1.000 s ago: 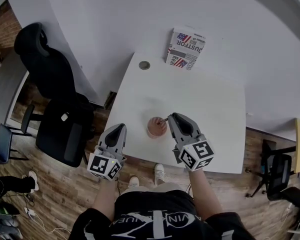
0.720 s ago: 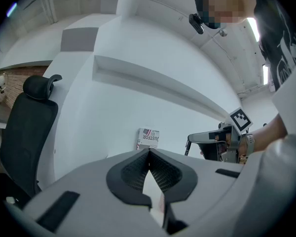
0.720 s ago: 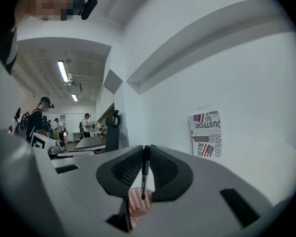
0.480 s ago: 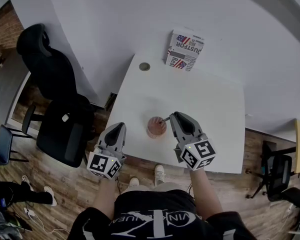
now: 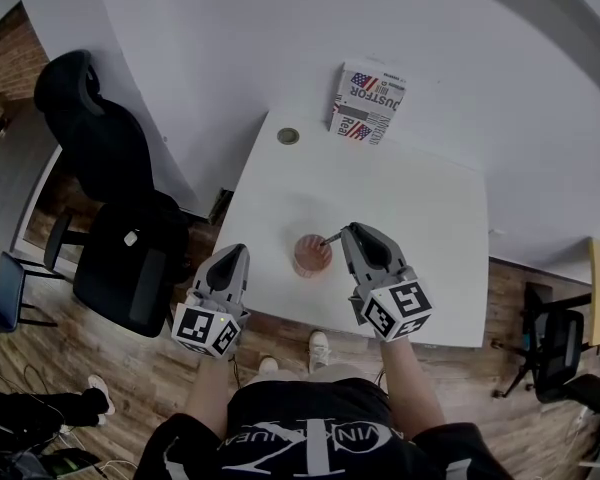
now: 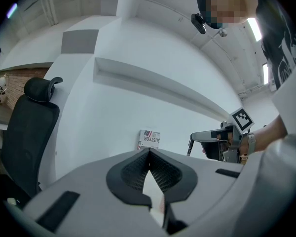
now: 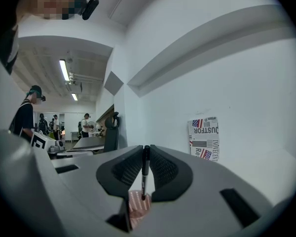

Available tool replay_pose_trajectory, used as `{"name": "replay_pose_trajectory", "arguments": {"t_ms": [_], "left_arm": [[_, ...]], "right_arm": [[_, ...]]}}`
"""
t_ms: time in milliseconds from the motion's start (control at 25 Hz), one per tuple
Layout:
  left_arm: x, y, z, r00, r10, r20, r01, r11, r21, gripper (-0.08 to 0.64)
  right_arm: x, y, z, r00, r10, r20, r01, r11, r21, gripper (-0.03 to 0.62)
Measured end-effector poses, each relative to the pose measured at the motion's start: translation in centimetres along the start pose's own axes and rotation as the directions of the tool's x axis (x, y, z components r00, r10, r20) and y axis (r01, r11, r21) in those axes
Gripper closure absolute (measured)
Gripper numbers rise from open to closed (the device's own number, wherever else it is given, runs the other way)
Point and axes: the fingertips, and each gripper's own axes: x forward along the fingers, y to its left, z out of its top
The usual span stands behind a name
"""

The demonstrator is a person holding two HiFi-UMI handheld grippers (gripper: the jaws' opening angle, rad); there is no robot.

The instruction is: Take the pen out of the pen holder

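A pink mesh pen holder [image 5: 310,256] stands on the white table [image 5: 430,218] near its front edge. My right gripper [image 5: 346,233] is just to the right of it, shut on a dark pen [image 5: 329,239]. In the right gripper view the pen [image 7: 145,174] stands upright between the pads of the right gripper [image 7: 146,149], its lower end over the holder [image 7: 138,207]. My left gripper [image 5: 242,252] hovers at the table's front left edge with nothing in it. Seen in its own view, the left gripper [image 6: 149,152] has its tips touching. That view also shows the pen [image 6: 189,147].
A box printed with flags [image 5: 370,102] stands against the wall at the back of the table, also seen as the box [image 7: 203,138]. A round grommet [image 5: 288,136] sits at the back left corner. A black office chair [image 5: 110,208] is left of the table. People [image 7: 27,117] stand far off.
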Motion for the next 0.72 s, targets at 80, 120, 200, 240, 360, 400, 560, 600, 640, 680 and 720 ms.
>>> {"name": "replay_pose_trajectory", "arguments": {"t_ms": [80,120,200,240,360,400,560,600,640,680,720], "left_arm": [[0.0,0.1,0.1,1.0,0.001,0.004,-0.001,1.0,0.001,0.545],[0.0,0.1,0.1,1.0,-0.001,0.007,0.001,1.0,0.003,0.546],[0.0,0.2,0.2,1.0,-0.001,0.01,0.001,1.0,0.004,0.545],[0.0,0.2,0.3,1.0,-0.001,0.012,0.001,1.0,0.004,0.545],[0.2,0.2,0.5,1.0,-0.001,0.018,0.001,1.0,0.008,0.545],[0.3,0.1,0.6,1.0,-0.002,0.019,0.002,1.0,0.01,0.545],[0.4,-0.1,0.7,1.0,-0.008,0.024,0.007,1.0,0.013,0.545],[0.5,-0.2,0.8,1.0,-0.008,0.025,0.008,1.0,0.013,0.546],[0.5,-0.2,0.9,1.0,-0.009,0.026,0.008,1.0,0.013,0.545],[0.5,-0.2,1.0,1.0,-0.008,0.027,0.007,1.0,0.013,0.546],[0.6,-0.3,1.2,1.0,-0.006,0.028,0.006,1.0,0.012,0.545]], "right_arm": [[-0.1,-0.1,0.0,1.0,-0.002,0.001,0.002,1.0,-0.002,0.538],[-0.2,-0.1,0.0,1.0,-0.003,0.002,0.003,1.0,-0.001,0.538],[-0.3,-0.2,0.1,1.0,-0.006,0.003,0.006,1.0,-0.001,0.538],[-0.4,-0.3,0.1,1.0,-0.008,0.005,0.008,1.0,-0.001,0.538],[-0.5,-0.4,0.3,1.0,-0.01,0.011,0.01,1.0,-0.001,0.538],[-0.5,-0.5,0.4,1.0,-0.011,0.013,0.011,1.0,-0.002,0.538],[-0.8,-0.5,0.7,1.0,-0.014,0.021,0.015,1.0,-0.007,0.538],[-0.9,-0.5,0.9,1.0,-0.015,0.024,0.015,1.0,-0.009,0.538],[-0.9,-0.5,1.0,1.0,-0.015,0.027,0.015,1.0,-0.011,0.538],[-1.0,-0.5,1.2,0.999,-0.015,0.03,0.015,1.0,-0.013,0.538],[-1.1,-0.6,1.3,0.999,-0.015,0.032,0.015,1.0,-0.014,0.538]]}}
